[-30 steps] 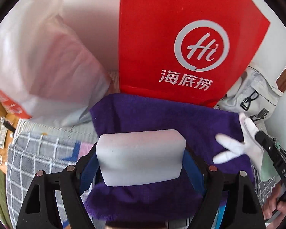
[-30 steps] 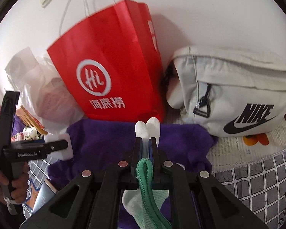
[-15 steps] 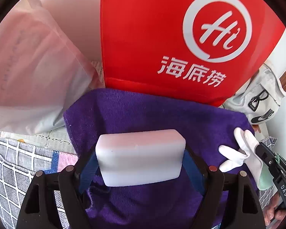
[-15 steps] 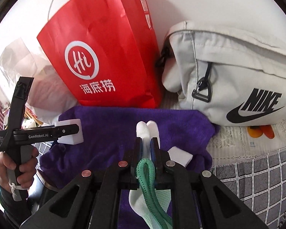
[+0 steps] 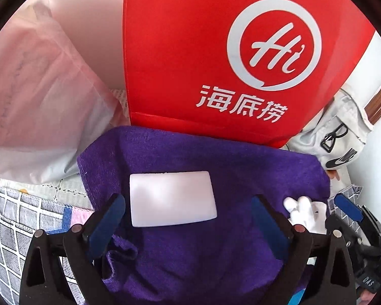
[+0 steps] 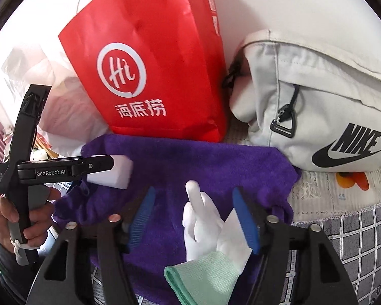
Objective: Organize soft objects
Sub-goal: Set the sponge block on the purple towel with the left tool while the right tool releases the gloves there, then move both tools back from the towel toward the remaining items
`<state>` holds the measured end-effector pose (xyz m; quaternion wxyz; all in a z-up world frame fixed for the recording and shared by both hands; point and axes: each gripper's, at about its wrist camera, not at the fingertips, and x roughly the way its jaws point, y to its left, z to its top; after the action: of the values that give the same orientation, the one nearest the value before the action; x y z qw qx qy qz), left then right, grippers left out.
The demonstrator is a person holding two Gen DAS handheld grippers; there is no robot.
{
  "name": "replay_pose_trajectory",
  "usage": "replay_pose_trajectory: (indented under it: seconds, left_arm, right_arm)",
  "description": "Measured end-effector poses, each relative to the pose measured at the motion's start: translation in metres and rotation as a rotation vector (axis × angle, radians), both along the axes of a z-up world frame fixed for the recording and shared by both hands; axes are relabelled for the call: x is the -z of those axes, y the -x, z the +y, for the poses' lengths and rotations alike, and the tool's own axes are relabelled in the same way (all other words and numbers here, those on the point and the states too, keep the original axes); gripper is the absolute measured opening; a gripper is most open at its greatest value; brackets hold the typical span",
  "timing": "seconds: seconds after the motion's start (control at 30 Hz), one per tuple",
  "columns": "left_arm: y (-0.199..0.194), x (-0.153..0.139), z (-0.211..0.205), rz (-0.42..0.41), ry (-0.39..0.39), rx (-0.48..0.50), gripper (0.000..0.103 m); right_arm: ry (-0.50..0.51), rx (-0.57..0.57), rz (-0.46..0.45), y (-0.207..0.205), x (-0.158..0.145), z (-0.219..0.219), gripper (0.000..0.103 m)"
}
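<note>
Both jaws spread wide over the purple towel (image 5: pixel 216 167).
The white sponge (image 5: pixel 172 198) lies released between the left gripper (image 5: pixel 188 216) jaws; the glove (image 6: pixel 203 226) between the right gripper (image 6: pixel 193 218) jaws, seemingly untouched.

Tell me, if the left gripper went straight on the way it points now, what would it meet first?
Probably the white sponge, lying on the purple towel between the open left gripper's fingers. Beyond it stands the red bag.

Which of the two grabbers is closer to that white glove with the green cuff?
Right. The right gripper is open with the white glove lying between its fingers on the purple towel. The left gripper is off to the side, open around the white foam block.
</note>
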<state>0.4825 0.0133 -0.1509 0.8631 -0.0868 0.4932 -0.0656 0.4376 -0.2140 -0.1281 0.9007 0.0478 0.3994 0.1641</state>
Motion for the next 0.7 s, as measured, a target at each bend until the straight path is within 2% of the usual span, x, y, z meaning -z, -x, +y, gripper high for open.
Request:
replay_pose_trajectory:
  seconds: [0.27, 0.4, 0.5, 0.6, 0.7]
  left_arm:
    - [0.017, -0.023, 0.014, -0.021, 0.012, -0.005, 0.1]
    - [0.032, -0.037, 0.017, -0.016, 0.031, 0.002, 0.1]
    - [0.051, -0.053, 0.016, -0.025, 0.029, 0.023, 0.099]
    - [0.077, -0.07, 0.023, -0.072, -0.009, 0.008, 0.099]
    - [0.107, -0.08, 0.032, -0.079, -0.019, -0.01, 0.099]
  right_arm:
    - [0.024, 0.059, -0.043, 0.01, -0.016, -0.003, 0.075]
    - [-0.011, 0.055, -0.051, 0.022, -0.025, -0.007, 0.075]
    - [-0.005, 0.051, -0.044, 0.039, -0.034, -0.004, 0.075]
    - [0.012, 0.033, -0.062, 0.066, -0.046, 0.004, 0.075]
    - [-0.001, 0.014, -0.071, 0.101, -0.052, 0.011, 0.075]
